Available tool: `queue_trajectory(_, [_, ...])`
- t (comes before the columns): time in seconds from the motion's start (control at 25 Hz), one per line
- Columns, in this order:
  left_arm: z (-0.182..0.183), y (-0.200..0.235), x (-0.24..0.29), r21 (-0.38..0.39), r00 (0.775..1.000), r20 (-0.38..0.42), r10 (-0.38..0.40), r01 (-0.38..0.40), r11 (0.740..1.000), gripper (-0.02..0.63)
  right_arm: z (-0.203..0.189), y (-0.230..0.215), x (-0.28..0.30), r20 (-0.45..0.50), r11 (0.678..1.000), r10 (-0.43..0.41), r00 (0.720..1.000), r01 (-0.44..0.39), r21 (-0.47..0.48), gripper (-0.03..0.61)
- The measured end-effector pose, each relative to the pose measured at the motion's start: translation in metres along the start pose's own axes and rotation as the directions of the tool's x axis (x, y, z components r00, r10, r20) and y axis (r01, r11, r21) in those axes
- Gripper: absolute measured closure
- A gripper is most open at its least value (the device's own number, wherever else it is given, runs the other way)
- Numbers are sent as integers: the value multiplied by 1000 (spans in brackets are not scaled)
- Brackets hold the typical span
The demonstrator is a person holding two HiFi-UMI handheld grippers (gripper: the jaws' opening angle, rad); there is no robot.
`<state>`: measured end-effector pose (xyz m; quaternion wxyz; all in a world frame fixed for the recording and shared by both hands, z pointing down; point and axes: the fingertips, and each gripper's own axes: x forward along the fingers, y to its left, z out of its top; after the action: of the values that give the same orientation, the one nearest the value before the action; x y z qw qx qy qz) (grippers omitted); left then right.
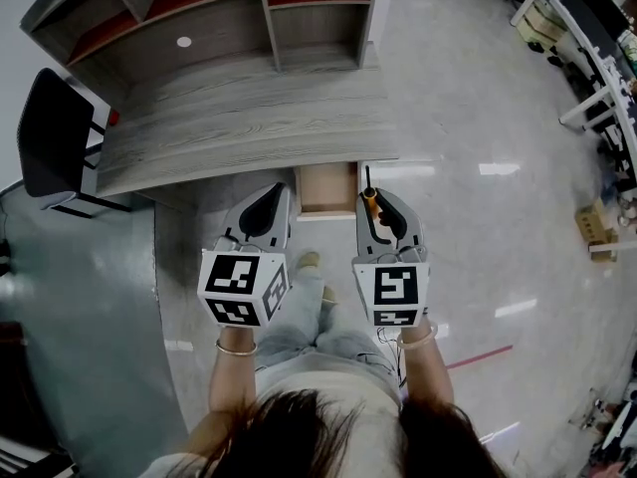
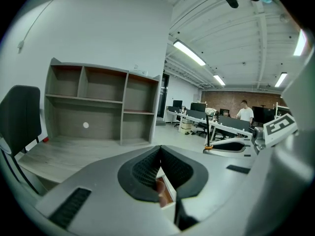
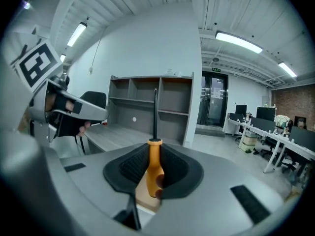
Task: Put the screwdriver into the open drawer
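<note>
While the right gripper (image 1: 384, 207) hangs just beyond the front edge of the grey wood-grain desk (image 1: 249, 118), its jaws pinch the screwdriver (image 1: 369, 193) by the orange handle.

- In the right gripper view the handle (image 3: 154, 166) sits upright between the black ribbed pads. The thin dark shaft runs on past the jaw tips toward the shelving.
- Through the gap under the handle, a pale wooden surface shows: the drawer (image 1: 325, 189).
- In the head view the drawer stands pulled out from under the desk edge, its inside bare. It lies between the two grippers.
- The screwdriver is held in the air just beside the drawer's right rim, not yet inside.

The left gripper (image 1: 271, 202) hovers at the drawer's left side, level with the right one. In its own view the left gripper's (image 2: 160, 173) jaws are pressed together at the tips, with nothing between them. A sliver of the drawer shows below.

A grey shelf unit (image 1: 199, 8) stands at the back of the desk. A black chair (image 1: 55, 132) is at the desk's left end.
</note>
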<state>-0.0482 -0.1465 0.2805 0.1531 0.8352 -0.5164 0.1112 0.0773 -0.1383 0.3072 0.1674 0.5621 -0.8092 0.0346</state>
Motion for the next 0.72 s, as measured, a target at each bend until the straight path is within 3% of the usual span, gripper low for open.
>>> queue_trajectory(0.72, [-15,53,60,-36,998,-60,-20,18,999,597,-42,8,73,-117,995,30,993,-40,-87,494])
